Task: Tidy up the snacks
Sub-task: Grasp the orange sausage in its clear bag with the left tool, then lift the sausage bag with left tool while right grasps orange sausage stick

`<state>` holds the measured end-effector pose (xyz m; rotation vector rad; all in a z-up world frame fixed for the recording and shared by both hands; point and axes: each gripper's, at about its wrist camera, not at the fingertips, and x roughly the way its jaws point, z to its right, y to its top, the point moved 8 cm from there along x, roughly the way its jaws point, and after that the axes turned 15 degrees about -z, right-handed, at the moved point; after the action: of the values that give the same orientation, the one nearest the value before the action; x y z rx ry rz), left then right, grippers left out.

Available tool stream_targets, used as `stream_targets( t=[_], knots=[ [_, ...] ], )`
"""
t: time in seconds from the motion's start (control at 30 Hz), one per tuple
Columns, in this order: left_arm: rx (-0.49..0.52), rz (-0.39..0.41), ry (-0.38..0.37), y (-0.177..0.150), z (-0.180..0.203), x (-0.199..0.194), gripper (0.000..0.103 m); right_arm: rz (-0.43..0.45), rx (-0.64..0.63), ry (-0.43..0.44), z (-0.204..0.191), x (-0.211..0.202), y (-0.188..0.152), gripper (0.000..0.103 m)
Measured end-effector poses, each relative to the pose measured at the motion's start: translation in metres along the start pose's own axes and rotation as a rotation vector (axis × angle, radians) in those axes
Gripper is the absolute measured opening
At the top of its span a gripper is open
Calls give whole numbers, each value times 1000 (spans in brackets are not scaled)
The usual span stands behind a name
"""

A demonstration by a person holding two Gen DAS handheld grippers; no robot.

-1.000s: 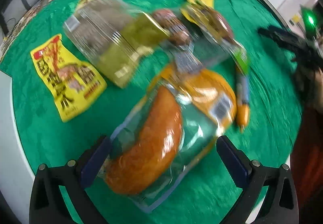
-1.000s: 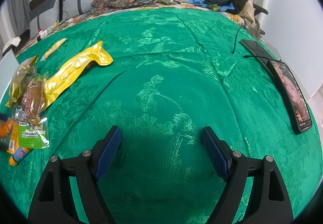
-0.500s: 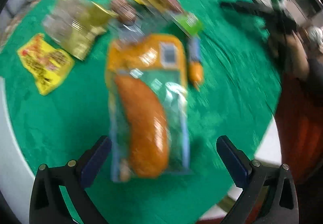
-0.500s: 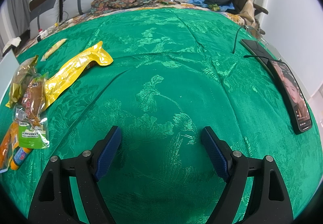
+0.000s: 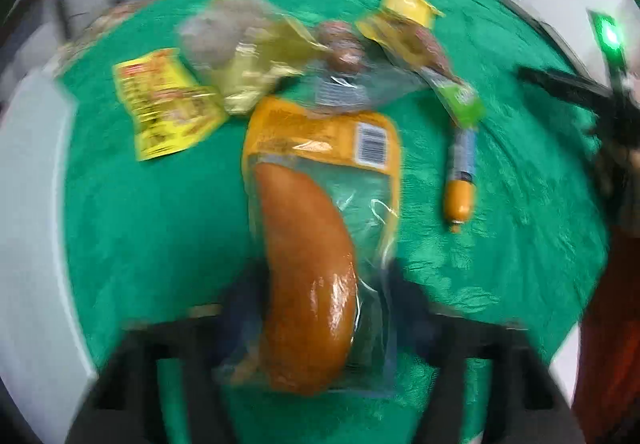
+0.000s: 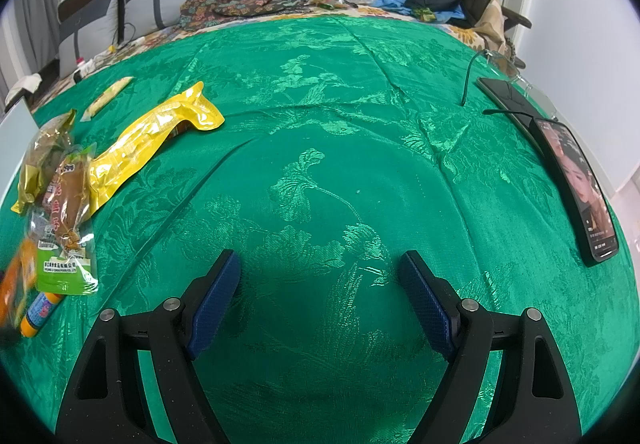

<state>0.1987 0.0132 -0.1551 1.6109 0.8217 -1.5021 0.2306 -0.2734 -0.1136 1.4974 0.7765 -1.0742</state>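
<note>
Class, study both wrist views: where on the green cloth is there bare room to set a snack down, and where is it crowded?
Bare: the wide middle of the green cloth, between the long yellow pouch and the phone, under the open right gripper. Crowded: the snack cluster around the bread pack, where the left gripper is closing, with the sausage stick alongside.

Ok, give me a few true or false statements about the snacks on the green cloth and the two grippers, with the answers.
1. The left gripper has the big bread pack between its closing jaws. True.
2. The right gripper holds a snack. False: it is open over the bare green cloth.
3. A phone lies on the cloth. True.
4. The small sausage stick lies on top of the bread pack. False: it lies beside it, apart.
</note>
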Motion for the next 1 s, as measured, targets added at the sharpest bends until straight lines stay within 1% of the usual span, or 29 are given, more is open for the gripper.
stream_targets(
  t=[0.07,0.13,0.17,0.2,0.23,0.3,0.37,0.43,0.5,0.57,0.6,0.63,0.7,0.73,0.77,0.8,0.83,0.93,0.97,1.0],
  knots=[
    [-108,23,-23,-15,-16,-7,50,0,0,0,0,0,0,85],
    [-233,53,-48,-39,-29,-15,50,0,0,0,0,0,0,85],
    [-268,62,-59,-46,-28,-10,50,1,0,0,0,0,0,85],
    [-314,80,-70,-60,-32,-14,50,1,0,0,0,0,0,85],
    [-335,91,-69,-68,-37,-15,50,1,0,1,0,0,0,85],
    [-368,114,-47,-86,-41,-15,50,1,-1,2,0,0,0,85],
    [-366,133,-20,-92,-36,-15,50,0,-2,0,-1,1,0,85],
    [-362,138,6,-98,-33,-13,51,-3,-9,3,-2,2,0,88],
    [-367,150,11,-103,-29,-9,51,-10,-15,12,-4,1,0,88],
    [-377,170,-1,-101,-33,-3,51,-79,-20,18,-7,-4,-9,87],
    [-382,184,-8,-86,-18,6,51,-90,18,64,-10,-12,-17,87],
    [-384,192,-12,-83,-18,7,51,-96,53,133,-16,-20,-26,87],
    [-391,213,-20,-84,-14,5,52,-131,92,247,-35,-33,-41,87],
    [-394,217,-22,-78,-13,7,52,-165,103,302,-51,-38,-50,87],
    [-396,223,-24,-78,-14,7,52,-202,103,361,-71,-43,-57,87],
    [-395,226,-24,-76,-13,7,52,-229,94,407,-91,-46,-61,86],
    [-392,233,-26,-76,-13,7,52,-250,75,432,-113,-49,-64,86],
    [-382,247,-33,-76,-13,7,52,-305,22,422,-168,-43,-64,85],
    [-381,251,-37,-76,-14,7,52,-324,-2,390,-186,-36,-62,85],
    [-381,254,-42,-75,-14,8,52,-337,-25,351,-199,-29,-60,88]
  ],
)
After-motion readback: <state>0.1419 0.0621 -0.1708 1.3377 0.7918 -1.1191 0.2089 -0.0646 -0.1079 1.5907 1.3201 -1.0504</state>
